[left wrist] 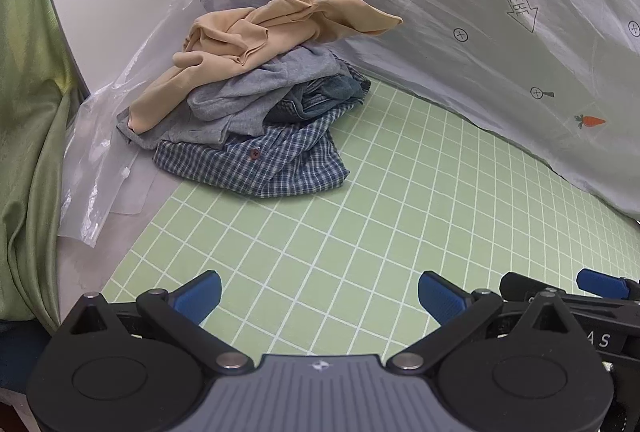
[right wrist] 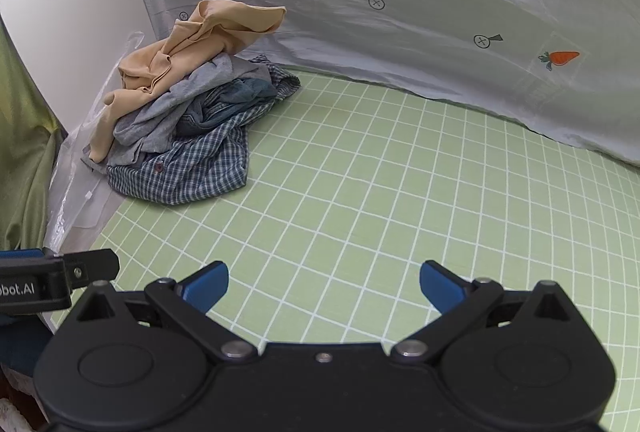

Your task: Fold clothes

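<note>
A heap of crumpled clothes sits at the far left of the green grid mat (left wrist: 400, 199) (right wrist: 400, 191). On top lies a tan garment (left wrist: 256, 35) (right wrist: 188, 43), under it a grey top (left wrist: 248, 95) (right wrist: 168, 111), dark denim (left wrist: 320, 95) (right wrist: 232, 99), and at the bottom a blue checked shirt (left wrist: 280, 163) (right wrist: 192, 171). My left gripper (left wrist: 320, 298) is open over bare mat, well short of the heap. Beside it, my right gripper (right wrist: 324, 288) is open too, nothing between its blue pads (right wrist: 440, 288).
A grey sheet (left wrist: 480, 11) (right wrist: 440, 11) printed with carrots and arrows hangs along the back edge of the mat. Clear plastic bags (left wrist: 104, 159) (right wrist: 76, 191) lie left of the heap against a white wall. Green fabric (left wrist: 28, 111) drapes at far left.
</note>
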Tool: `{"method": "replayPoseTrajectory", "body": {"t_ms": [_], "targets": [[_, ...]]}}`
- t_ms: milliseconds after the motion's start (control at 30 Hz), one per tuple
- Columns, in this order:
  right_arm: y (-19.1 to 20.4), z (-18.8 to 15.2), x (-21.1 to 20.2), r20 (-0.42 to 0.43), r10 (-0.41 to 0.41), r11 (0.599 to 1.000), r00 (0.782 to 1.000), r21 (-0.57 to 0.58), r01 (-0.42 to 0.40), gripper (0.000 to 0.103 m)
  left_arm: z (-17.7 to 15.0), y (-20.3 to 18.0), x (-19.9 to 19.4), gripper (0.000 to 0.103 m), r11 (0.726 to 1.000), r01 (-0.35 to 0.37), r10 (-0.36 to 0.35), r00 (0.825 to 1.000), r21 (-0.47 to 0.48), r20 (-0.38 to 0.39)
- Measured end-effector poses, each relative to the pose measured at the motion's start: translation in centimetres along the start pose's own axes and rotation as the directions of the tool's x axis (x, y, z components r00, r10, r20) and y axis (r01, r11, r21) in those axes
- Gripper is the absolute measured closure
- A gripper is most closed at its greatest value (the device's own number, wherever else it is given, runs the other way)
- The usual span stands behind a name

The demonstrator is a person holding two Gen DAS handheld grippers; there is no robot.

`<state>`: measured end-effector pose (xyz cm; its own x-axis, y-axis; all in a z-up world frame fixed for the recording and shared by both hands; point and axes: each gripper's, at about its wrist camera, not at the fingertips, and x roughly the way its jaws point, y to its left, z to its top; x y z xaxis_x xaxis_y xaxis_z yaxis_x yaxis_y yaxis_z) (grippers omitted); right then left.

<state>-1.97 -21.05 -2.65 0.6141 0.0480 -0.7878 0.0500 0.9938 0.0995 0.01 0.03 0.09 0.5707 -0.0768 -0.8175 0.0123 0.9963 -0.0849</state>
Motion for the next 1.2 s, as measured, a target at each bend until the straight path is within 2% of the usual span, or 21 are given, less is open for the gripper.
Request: {"method": "replayPoseTrajectory", "body": {"t_ms": [133, 200, 533, 1200], "targets": [[0.0, 0.0, 0.0, -0.002, 0.007, 1.000, 1.000, 0.003, -0.007, 0.000, 0.6, 0.1, -0.2, 0.000, 1.000, 0.007, -0.007, 1.000, -0.010, -0.001], [-0.1, 0.0, -0.1, -0.003, 0.008, 1.000, 1.000, 0.001, -0.008, 0.000, 0.6, -1.0, 0.0, 0.000, 0.999, -0.034, 0.034, 0.999, 0.012, 0.000], [-0.1, 0.1, -0.3, -0.006, 0.002, 1.000, 1.000, -0.001, -0.002, 0.000, 0.2, -0.5, -0.1, 0.000, 1.000, -0.006, 0.006, 1.000, 0.025, 0.006], [-0.3, -0.1, -0.1, 0.001, -0.003, 1.000, 1.000, -0.002, 0.003, 0.000, 0.2, -0.5, -0.3, 0.000, 1.000, -0.016, 0.015, 1.000, 0.020, 0.005]]}}
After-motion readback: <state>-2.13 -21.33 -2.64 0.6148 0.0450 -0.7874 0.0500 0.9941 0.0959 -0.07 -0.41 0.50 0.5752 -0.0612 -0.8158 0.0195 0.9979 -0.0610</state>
